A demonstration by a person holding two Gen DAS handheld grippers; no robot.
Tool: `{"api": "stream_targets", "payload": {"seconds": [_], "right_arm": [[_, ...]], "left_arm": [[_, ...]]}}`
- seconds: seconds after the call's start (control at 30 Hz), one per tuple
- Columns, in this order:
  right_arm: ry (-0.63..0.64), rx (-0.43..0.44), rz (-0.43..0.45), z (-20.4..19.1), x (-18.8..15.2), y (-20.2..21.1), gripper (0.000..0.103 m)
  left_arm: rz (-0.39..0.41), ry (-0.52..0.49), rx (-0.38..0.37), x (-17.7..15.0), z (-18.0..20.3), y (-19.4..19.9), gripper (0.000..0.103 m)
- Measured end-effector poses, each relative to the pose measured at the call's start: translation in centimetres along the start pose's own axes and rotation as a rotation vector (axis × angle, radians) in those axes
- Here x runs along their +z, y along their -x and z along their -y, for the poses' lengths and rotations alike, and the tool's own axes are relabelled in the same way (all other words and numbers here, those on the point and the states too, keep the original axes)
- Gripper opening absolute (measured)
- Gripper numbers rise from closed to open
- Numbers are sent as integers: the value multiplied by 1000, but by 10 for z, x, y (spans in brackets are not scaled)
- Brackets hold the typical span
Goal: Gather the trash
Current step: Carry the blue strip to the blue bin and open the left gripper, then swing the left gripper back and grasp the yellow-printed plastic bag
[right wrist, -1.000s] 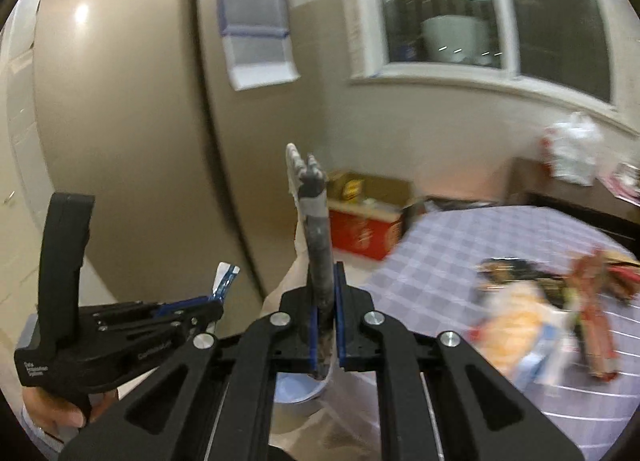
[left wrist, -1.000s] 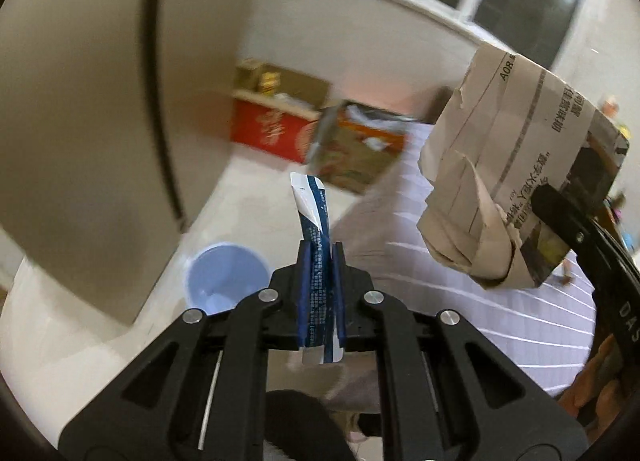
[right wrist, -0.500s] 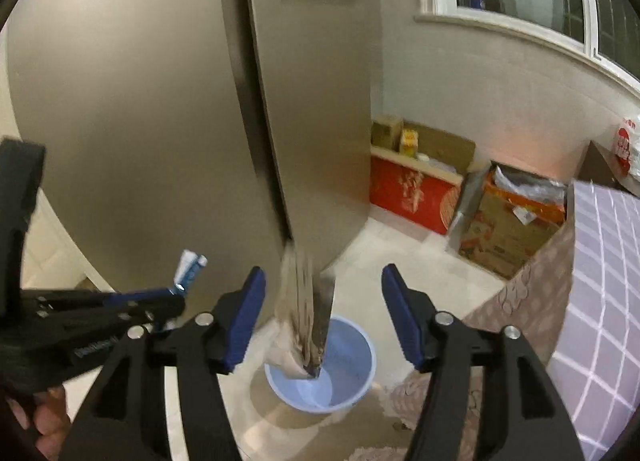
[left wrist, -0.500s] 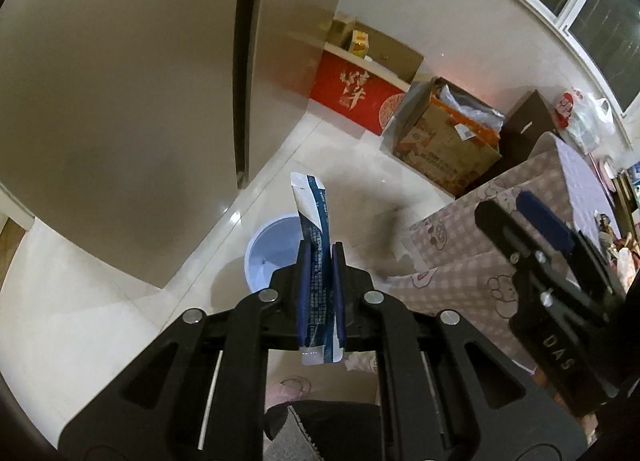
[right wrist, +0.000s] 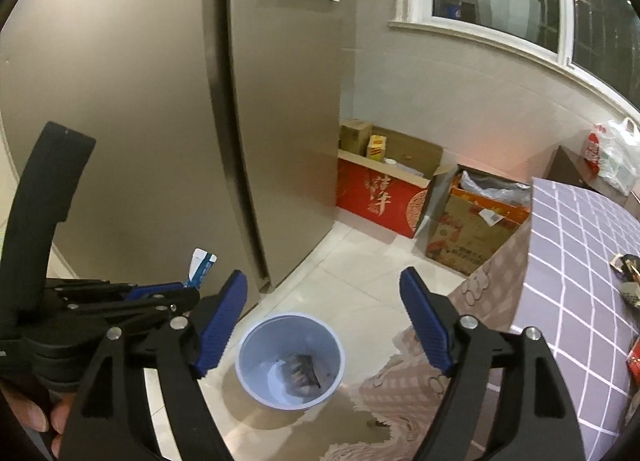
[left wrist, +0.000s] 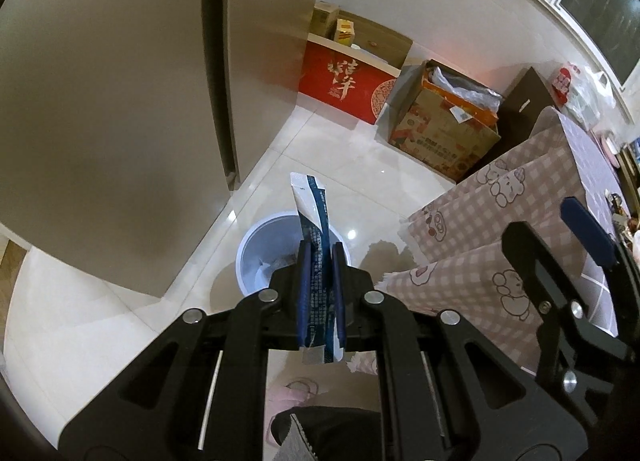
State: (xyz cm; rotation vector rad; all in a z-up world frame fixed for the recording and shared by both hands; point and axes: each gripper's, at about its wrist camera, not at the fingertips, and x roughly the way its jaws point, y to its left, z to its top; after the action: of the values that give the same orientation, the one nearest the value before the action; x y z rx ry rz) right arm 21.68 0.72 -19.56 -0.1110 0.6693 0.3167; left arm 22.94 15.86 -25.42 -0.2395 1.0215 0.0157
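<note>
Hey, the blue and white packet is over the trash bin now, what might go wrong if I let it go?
The left gripper holds the packet above the bin, but near its rim, so it may land on the floor. The packet is flat and light and could flutter sideways. The right gripper, its jaws opening and empty, is close enough beside it to bump it.

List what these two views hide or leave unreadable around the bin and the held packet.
- Bin: left wrist view, near rim and most contents behind the left claw and packet.
- Paper in the bin: right wrist view, print too small.
- Packet: right wrist view, only its tip clears the claw.
</note>
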Motion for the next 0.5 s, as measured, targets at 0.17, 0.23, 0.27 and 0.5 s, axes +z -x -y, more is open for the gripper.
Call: {"api": "stream_targets", "payload": {"seconds": [0.17,0.23,0.27,0.5], "right_arm": [[-48,-47,24,19,1,1,82],[-64,-60,39,24,3,3,82],[-75,-65,48,27,4,5,82],[-111,-84,61,40,5,13,83]], "left_arm": [[1,-14,23,10,6,-9,11],[6,-15,27,15,8,-10,11],[8,-12,31,19,9,-10,12],[62,31,85,29,5,-1,89]]}}
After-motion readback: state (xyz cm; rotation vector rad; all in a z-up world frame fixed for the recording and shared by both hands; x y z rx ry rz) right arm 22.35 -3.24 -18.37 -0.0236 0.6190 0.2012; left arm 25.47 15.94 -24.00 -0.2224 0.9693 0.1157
